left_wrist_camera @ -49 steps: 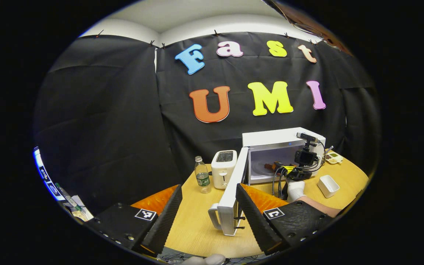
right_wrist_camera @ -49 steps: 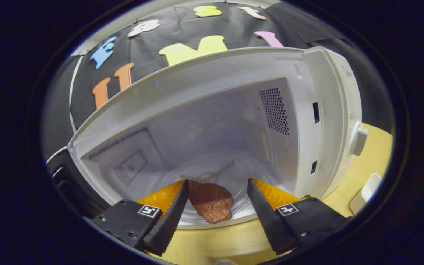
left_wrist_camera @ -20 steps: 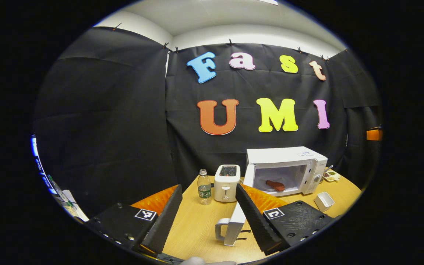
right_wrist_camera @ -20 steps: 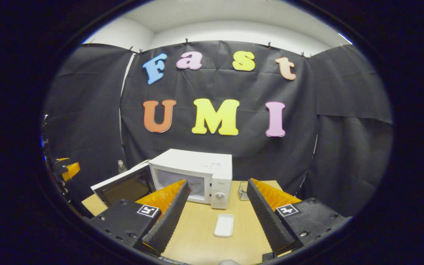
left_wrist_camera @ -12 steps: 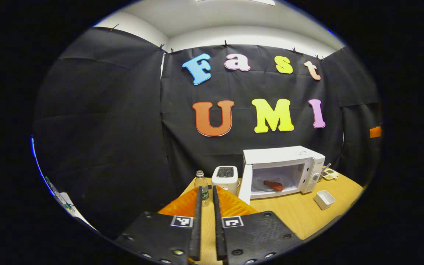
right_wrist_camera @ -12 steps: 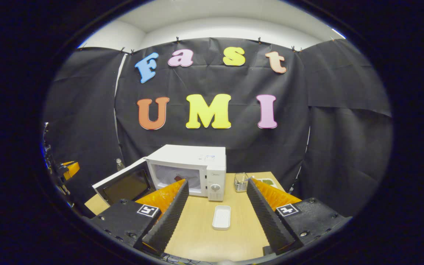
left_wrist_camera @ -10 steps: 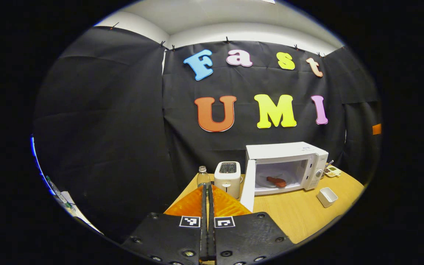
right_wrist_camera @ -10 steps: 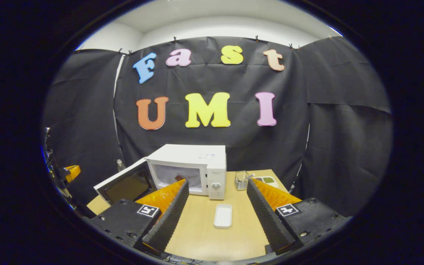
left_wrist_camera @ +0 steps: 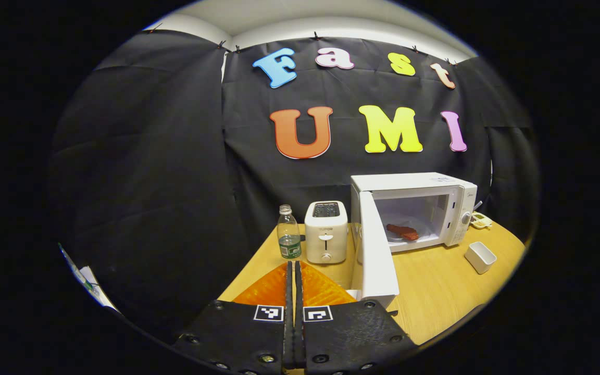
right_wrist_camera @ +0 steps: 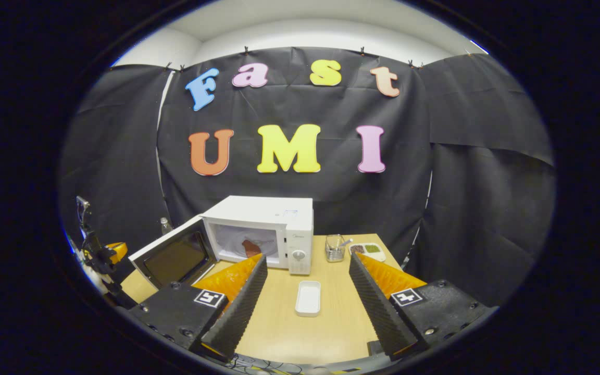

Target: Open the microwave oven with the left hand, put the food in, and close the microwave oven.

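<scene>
food (left_wrist_camera: 403,232) is inside; the closed left hand-held gripper (left_wrist_camera: 294,271) should push the door (left_wrist_camera: 378,255) flat; right hand-held gripper (right_wrist_camera: 305,284) is open.

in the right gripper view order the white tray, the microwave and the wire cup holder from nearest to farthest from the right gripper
1. White tray, on the table between the right gripper's open fingers.
2. and 3. Microwave, farther back on the left, door open, and wire cup holder, beside it on the right: too close to call.
</scene>
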Action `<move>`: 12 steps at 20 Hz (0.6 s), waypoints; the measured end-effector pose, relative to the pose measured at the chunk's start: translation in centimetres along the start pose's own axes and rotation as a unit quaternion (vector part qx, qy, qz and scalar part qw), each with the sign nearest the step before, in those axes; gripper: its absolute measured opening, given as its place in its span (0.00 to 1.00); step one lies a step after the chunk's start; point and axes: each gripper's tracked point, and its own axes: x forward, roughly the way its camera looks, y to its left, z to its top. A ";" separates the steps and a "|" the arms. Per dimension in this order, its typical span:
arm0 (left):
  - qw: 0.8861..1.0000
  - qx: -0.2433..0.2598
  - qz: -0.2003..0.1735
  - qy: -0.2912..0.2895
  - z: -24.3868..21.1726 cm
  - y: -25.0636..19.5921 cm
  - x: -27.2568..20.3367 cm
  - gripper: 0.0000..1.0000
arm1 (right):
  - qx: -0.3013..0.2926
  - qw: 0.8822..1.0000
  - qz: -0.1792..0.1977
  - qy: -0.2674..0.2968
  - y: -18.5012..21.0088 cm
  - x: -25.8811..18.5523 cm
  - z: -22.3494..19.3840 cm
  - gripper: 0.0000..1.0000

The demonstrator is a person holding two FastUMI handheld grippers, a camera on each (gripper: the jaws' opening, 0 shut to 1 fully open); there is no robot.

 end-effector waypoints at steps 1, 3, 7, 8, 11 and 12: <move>1.000 0.007 -0.002 0.006 -0.6 -0.2 0.3 0.00 | 0.000 1.000 -0.005 0.002 -0.2 -0.1 0.1 1.00; 1.000 0.009 -0.011 0.025 -2.0 -1.0 0.9 0.00 | 0.001 1.000 -0.004 0.011 0.1 -0.2 0.0 0.91; 0.999 -0.009 -0.021 0.027 -2.2 -2.3 1.1 0.00 | 0.004 1.000 0.010 0.012 1.5 -0.6 0.5 1.00; 0.999 -0.017 -0.030 0.025 -2.4 -3.0 0.8 0.00 | 0.007 1.000 0.013 0.009 1.8 -0.8 0.7 1.00; 0.998 -0.018 -0.052 0.031 -3.1 -5.7 1.0 0.00 | 0.009 1.000 0.010 0.010 1.5 -1.3 0.8 1.00; 0.997 -0.019 -0.063 0.035 -3.1 -7.0 1.0 0.00 | 0.007 1.000 0.009 0.009 1.4 -1.6 0.9 1.00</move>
